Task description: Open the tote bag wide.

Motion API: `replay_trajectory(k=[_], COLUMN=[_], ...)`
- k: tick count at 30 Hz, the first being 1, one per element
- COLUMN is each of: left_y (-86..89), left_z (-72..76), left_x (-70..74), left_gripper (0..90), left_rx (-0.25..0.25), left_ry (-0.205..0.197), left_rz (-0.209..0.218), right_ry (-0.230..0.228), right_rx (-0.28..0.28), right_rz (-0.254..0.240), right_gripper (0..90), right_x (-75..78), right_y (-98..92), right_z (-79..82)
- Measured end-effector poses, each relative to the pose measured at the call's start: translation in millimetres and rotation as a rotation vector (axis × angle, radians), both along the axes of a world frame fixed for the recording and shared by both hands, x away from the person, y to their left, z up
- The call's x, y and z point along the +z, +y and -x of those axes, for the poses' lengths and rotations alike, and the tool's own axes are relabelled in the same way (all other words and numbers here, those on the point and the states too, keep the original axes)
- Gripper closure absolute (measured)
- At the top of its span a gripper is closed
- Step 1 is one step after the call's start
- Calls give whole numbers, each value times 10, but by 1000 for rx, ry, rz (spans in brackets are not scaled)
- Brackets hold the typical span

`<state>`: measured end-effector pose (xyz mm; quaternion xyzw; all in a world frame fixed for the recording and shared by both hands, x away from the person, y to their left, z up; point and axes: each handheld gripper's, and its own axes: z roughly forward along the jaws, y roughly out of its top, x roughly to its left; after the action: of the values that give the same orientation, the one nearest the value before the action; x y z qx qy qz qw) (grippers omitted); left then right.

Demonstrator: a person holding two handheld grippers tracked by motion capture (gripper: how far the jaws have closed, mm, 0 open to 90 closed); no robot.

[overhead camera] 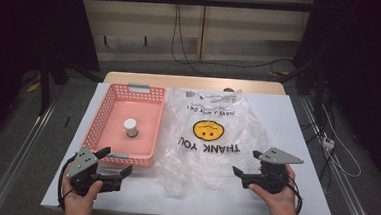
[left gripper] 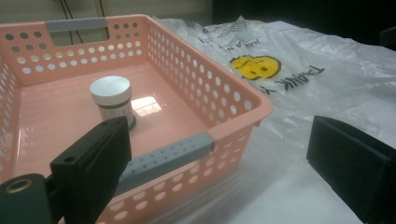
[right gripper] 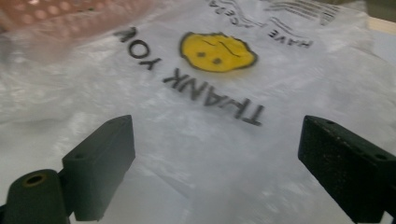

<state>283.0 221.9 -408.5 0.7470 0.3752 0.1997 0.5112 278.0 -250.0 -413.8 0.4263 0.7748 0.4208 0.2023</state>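
Low over the table's near edge, left gripper (overhead camera: 118,162) and right gripper (overhead camera: 245,163) both wide, angled inward toward the plastic bag (overhead camera: 211,139).

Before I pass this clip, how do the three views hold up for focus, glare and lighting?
High view: evenly lit table, dark surroundings, all sharp. Left gripper view: a bright glare patch on the basket floor beside the jar; the near jaws are soft. Right gripper view: the bag print is slightly blurred, and the far top-left corner is out of focus.
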Motion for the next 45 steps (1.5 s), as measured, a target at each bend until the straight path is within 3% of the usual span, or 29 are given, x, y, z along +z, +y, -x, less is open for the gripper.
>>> replay_trajectory(k=[5,8,11,13,17,18,19,25,28,35,40,42,45], left_y=[-12,-23,-29,-29,-47,-54,-57,-55,-50,-49,-48,-45,-41], left_z=[16,21,28,25,23,18,16,7,9,16,14,15,14], left_x=[3,1,5,6,10,12,11,2,4,6,4,5,6], left_gripper=[60,60,60,60,60,60,59,60,61,62,62,62,62], left_rx=[-19,-29,-32,-33,-34,-40,-43,-48,-56,-54,-53,-51,-50], left_ry=[-7,-9,-12,-12,-10,-11,-13,-9,-9,-13,-12,-13,-11], left_rz=[-14,-18,-19,-23,-17,-18,-20,-30,-34,-40,-44,-42,-39], right_ry=[25,72,101,96,123,148,203,231,239,248,241,231,252], right_rx=[65,91,99,119,153,167,199,283,291,323,285,264,248], right_rz=[8,23,35,56,82,85,89,99,131,177,217,226,251], right_gripper=[155,225,161,204,186,167,205,208,250,248,438,462,422], right_x=[-36,-62,-68,-65,-62,-61,-76,-173,-237,-319,-335,-331,-351], right_y=[165,285,330,398,490,528,599,777,848,928,895,882,872], right_z=[-51,-139,-196,-251,-316,-334,-368,-349,-330,-302,-325,-336,-351])
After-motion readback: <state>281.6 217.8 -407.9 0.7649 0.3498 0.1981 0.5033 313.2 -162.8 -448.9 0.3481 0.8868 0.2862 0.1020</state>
